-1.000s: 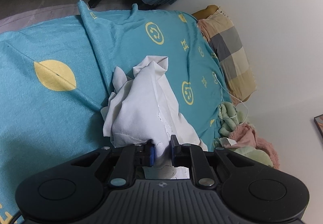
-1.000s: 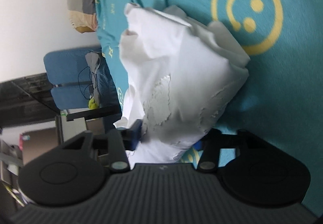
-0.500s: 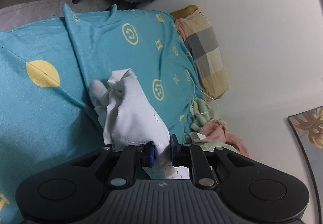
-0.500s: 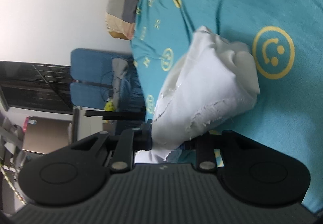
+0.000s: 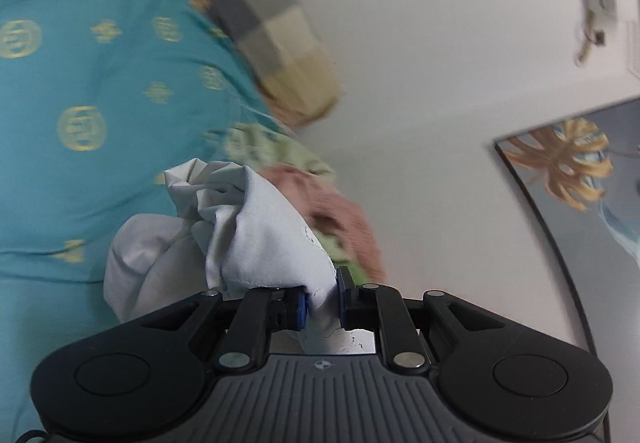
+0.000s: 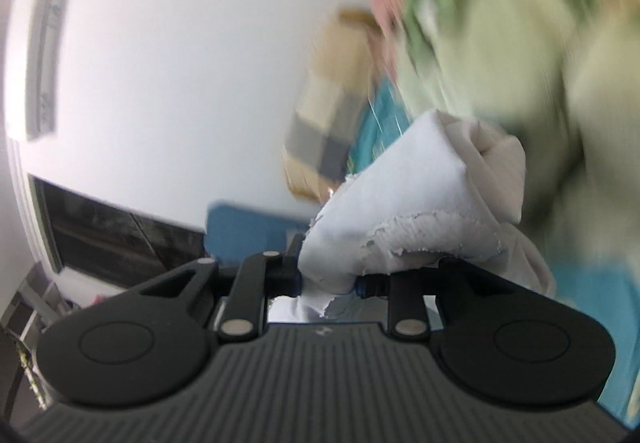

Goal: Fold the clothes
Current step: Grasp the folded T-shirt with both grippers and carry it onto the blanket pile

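Sheet point(image 5: 100, 83): teal, yellow emblems, spread over the bed.
Pillow point(image 5: 272, 31): checked grey and beige, against the white wall point(image 5: 420, 43).
Picture point(image 5: 580, 179): framed, yellow flower, on the wall.
Chair point(image 6: 248, 231): blue, blurred.

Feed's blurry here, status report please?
Left gripper and right gripper both shut on white garment. Garment bunched, unfolded. Green and pink clothes pile close behind.
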The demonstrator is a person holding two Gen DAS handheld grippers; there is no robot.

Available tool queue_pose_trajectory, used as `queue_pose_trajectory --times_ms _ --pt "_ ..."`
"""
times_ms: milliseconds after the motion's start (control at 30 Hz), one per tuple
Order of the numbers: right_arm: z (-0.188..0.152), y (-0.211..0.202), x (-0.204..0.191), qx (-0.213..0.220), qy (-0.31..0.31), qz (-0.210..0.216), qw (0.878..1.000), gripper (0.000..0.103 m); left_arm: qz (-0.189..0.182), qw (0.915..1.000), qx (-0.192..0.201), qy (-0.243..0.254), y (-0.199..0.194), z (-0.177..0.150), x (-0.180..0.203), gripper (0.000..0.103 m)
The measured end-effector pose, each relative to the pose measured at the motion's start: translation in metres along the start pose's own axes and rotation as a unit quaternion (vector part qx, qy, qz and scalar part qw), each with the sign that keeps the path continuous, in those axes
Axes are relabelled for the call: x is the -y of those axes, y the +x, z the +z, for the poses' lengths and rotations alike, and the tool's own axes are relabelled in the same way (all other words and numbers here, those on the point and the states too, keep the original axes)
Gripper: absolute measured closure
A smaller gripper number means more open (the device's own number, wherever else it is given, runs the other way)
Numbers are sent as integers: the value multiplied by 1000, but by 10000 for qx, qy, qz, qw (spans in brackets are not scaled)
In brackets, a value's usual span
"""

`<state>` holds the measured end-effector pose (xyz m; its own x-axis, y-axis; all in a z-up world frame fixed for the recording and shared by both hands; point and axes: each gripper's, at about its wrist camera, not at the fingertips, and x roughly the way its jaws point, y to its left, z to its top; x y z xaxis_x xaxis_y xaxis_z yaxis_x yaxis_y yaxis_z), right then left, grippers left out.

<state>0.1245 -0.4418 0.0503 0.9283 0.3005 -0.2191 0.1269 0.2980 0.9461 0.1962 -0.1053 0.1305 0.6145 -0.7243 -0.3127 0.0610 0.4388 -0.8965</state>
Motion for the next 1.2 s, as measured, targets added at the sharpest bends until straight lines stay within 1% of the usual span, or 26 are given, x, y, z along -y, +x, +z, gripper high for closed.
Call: queue_pose_trajectory --times_ms 100,167,233,267,333,367,433,500,567,700,833,967,1000,1033,1067,1133,1200 --pt "63 -19 -34 553 -475 114 9973 76 -371 9986 -228 310 57 3 67 88" --pt "99 -31 -48 874 -790 194 9928 76 -736 9952 -261 588 93 -1 102 88" --pt "132 -39 -58 1160 -1064 245 9872 76 -1000 9906 -215 907 126 -14 126 87" --pt "143 -42 -57 1270 -1223 191 9842 76 -1102 9884 -211 1025 142 -22 132 87" --pt "160 -45 -49 1445 -1497 -14 9781 76 -1176 9860 -297 1143 173 -43 129 87" --pt "167 -46 -43 1509 -1608 -164 9753 76 -1114 9863 -405 1150 188 -52 120 87" --pt "175 -47 -20 1489 -1537 -519 9754 76 -875 9875 -697 1108 218 -69 94 87" --pt "175 -47 0 1309 -1493 -901 9760 76 -623 9859 -1009 1185 239 -81 69 87" --pt "174 -47 20 1120 -1447 -1282 9747 76 -497 9815 -1219 1392 242 -93 48 87" --pt "150 -58 39 733 -1691 -1600 9698 76 -425 9756 -1491 1554 225 -112 16 87" --pt "117 -72 62 481 -1546 -1968 9670 76 -195 9677 -1585 1950 204 -128 -7 87" --pt "86 -74 86 220 -1412 -2455 9588 76 150 9579 -1621 2366 190 -144 -25 86" --pt "82 -74 88 236 -1452 -2526 9563 76 205 9561 -1598 2447 188 -146 -25 85" --pt "78 -74 89 258 -1495 -2593 9538 75 263 9545 -1561 2526 185 -148 -23 83" --pt "77 -76 88 281 -1481 -2620 9532 73 325 9529 -1525 2602 181 -149 -22 78" --pt "76 -79 85 327 -1445 -2668 9523 70 423 9478 -1480 2791 169 -151 -14 72" --pt "73 -87 74 305 -1449 -2751 9499 67 495 9392 -1436 3079 156 -153 -3 51"
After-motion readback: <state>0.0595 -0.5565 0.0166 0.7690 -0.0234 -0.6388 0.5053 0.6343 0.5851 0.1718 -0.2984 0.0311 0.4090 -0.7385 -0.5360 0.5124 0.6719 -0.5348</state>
